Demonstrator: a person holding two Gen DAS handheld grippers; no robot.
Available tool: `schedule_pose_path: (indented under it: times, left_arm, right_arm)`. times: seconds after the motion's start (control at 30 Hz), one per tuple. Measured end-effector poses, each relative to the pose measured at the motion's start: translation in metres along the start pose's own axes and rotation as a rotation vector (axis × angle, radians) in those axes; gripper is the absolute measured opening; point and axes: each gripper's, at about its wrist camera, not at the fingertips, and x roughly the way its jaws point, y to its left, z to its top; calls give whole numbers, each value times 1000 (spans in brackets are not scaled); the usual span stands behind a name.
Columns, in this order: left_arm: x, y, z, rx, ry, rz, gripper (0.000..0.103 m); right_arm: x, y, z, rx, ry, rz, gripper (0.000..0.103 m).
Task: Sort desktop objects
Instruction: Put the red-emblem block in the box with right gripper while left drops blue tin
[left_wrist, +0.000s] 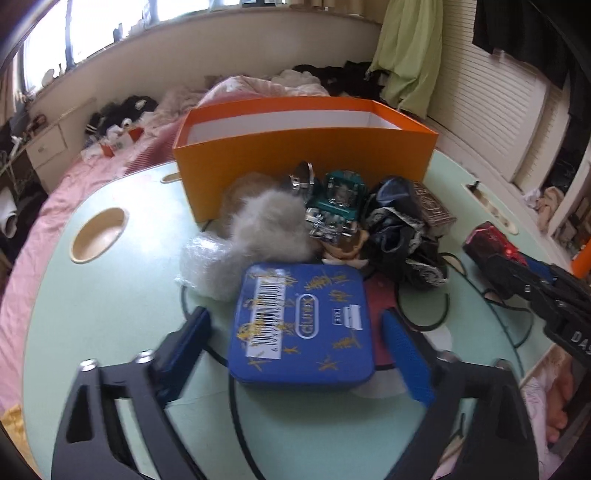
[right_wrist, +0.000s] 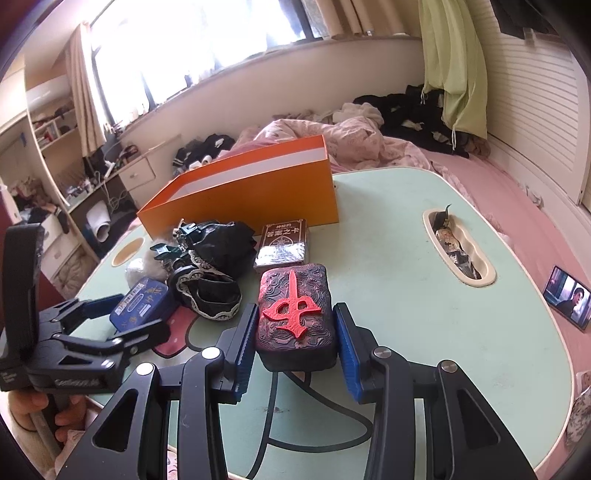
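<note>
A blue tin (left_wrist: 301, 325) with a barcode label lies on the pale green table (left_wrist: 110, 314), between the fingers of my left gripper (left_wrist: 295, 315). Narrow gaps show on both sides of the tin, so the jaws are open. My right gripper (right_wrist: 295, 310) is shut on a dark carved block (right_wrist: 295, 314) bearing a red character, with both blue pads pressed on its sides. An open orange box (left_wrist: 303, 162) stands behind the pile. In the right wrist view the left gripper (right_wrist: 142, 312) flanks the tin (right_wrist: 144, 306).
Between tin and box lie a grey fluffy thing (left_wrist: 266, 221), a teal and silver trinket (left_wrist: 336, 203), black lace cloth (right_wrist: 218, 266) and a brown card box (right_wrist: 282, 245). A black cable (left_wrist: 236, 424) runs under the grippers. A phone (right_wrist: 567, 297) lies on the pink bed.
</note>
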Motion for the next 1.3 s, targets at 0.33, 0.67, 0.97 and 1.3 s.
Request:
schedule_pose_path:
  times: [0.33,0.67,0.97,1.3]
  left_arm:
    - [-35,17,-20,-58,-135,-110,66]
    - [-62,31,70,-65,-258,-93,66]
    - [14,38,146,-74,-147,27,66]
    - [41,49,136,-153,-38,-35,69]
  right_arm:
    - [-5,0,8,-15,-19,13,40]
    - [5,32,103,-100,-59,48,40]
    - [105,55,162,-172,120,-36,40]
    - [125,40,157,-165,149,-80,57]
